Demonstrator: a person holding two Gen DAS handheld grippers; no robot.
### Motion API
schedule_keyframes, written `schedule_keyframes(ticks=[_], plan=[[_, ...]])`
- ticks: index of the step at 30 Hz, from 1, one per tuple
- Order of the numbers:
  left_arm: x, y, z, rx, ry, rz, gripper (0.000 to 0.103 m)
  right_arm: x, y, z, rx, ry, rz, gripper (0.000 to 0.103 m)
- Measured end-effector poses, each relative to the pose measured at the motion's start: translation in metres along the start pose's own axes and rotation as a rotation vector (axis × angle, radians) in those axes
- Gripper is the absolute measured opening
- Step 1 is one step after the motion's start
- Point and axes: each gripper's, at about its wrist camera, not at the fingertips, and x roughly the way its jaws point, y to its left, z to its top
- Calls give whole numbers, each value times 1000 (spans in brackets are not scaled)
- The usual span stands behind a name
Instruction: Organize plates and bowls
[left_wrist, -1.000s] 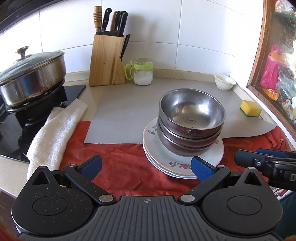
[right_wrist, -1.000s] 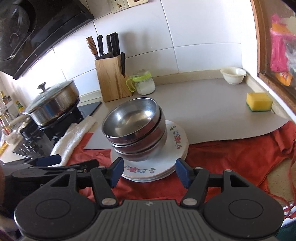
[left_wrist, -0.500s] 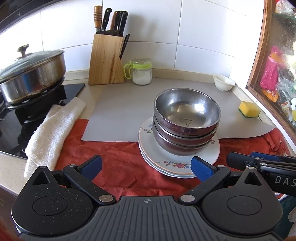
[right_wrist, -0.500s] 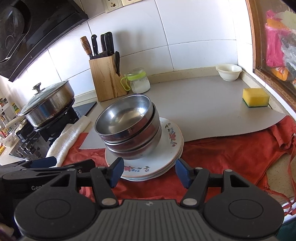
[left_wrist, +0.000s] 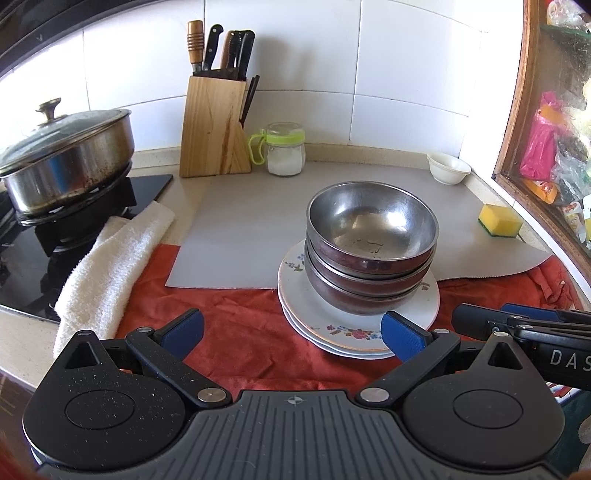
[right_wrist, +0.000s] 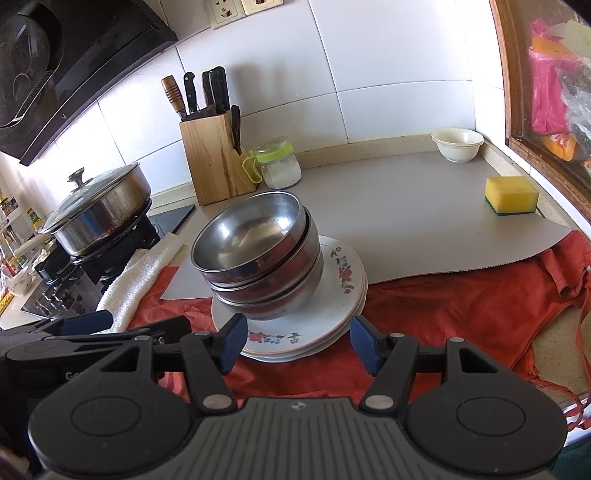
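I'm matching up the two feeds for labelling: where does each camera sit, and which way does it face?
Left wrist: on the left gripper, angled down at the steel bowls stacked on floral plates; own open fingers show, right gripper at right.
Right wrist: on the right gripper, same stack from the right; left gripper at left.
Shared: knife block, sponge.

— What can you read from your left wrist camera?

— You have the letters "DAS" in white on the black body of the right gripper (left_wrist: 524, 325), at the right edge; the rest of the word is cut off.

— And from your right wrist camera?

— You see "Ge" in grey on the black body of the left gripper (right_wrist: 110, 328), low at the left; what follows is hidden. Nothing else in your views is legible.
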Motion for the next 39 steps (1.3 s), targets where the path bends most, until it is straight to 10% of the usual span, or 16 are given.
schedule_keyframes(ticks=[39], plan=[[-3,3,-7,-48,64,28,103,-1,6,-5,-25,18,18,64]])
